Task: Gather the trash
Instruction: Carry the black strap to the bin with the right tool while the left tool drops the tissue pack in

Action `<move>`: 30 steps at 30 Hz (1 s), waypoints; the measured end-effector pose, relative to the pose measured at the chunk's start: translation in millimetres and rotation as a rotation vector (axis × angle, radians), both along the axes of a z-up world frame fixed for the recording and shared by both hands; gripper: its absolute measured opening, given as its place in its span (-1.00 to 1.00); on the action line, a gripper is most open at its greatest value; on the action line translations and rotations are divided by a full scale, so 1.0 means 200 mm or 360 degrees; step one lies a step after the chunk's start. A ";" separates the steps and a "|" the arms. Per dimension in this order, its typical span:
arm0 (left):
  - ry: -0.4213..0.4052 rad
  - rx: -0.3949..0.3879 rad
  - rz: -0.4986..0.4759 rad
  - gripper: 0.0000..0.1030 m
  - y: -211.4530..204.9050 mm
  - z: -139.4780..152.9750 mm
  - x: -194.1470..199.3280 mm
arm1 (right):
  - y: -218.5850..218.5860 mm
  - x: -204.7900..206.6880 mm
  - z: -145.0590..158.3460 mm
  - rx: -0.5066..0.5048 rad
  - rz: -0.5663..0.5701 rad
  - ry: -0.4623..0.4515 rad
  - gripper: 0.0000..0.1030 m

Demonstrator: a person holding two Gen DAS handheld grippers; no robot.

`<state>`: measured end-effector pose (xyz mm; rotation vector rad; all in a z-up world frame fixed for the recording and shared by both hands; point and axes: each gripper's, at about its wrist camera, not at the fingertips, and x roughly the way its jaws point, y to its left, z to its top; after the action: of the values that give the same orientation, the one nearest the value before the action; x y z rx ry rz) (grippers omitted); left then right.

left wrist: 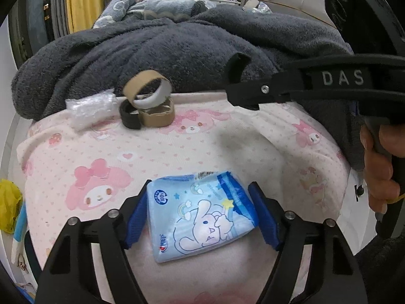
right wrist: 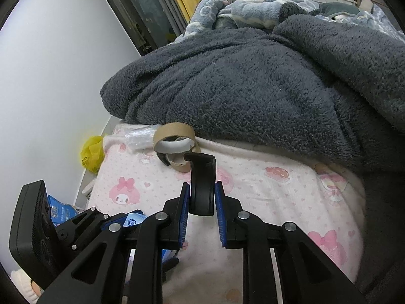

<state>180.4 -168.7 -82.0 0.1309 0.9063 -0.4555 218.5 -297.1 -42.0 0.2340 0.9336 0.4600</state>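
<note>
Left tongs (left wrist: 200,217) straddle a blue tissue packet (left wrist: 202,215) low in the frame, pads just touching, not lifted. Right tongs (right wrist: 202,197) clench a black hook (right wrist: 202,177). Cardboard rings (left wrist: 149,101) (upper centre, on the bed (left wrist: 227,147)) remain uncollected.

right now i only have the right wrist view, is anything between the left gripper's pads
Observer: Yes. A light blue plastic tissue packet printed with a cartoon rabbit sits between the blue pads of the left gripper.
Operator: is it off the bed yet
Observer: It looks not: the packet lies rabbit side up on the pink cartoon-print bedsheet. Whether the pads already press on it I cannot tell.
</note>
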 end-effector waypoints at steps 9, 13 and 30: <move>-0.0047 -0.0068 0.0113 0.40 0.17 0.10 0.01 | 0.13 -0.04 0.06 -0.0018 0.0061 -0.0029 -0.61; -0.0063 -0.0083 0.0165 0.40 0.25 0.13 0.02 | 0.19 -0.04 0.09 0.0001 0.0065 -0.0039 -0.61; -0.0042 -0.0129 0.0528 0.41 0.81 0.15 0.03 | 0.61 -0.06 0.25 0.0044 0.0233 -0.0112 -0.61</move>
<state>185.5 -6.4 -53.0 -0.0870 0.8627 -0.1810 206.0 -175.5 8.2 0.1738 0.8792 0.6129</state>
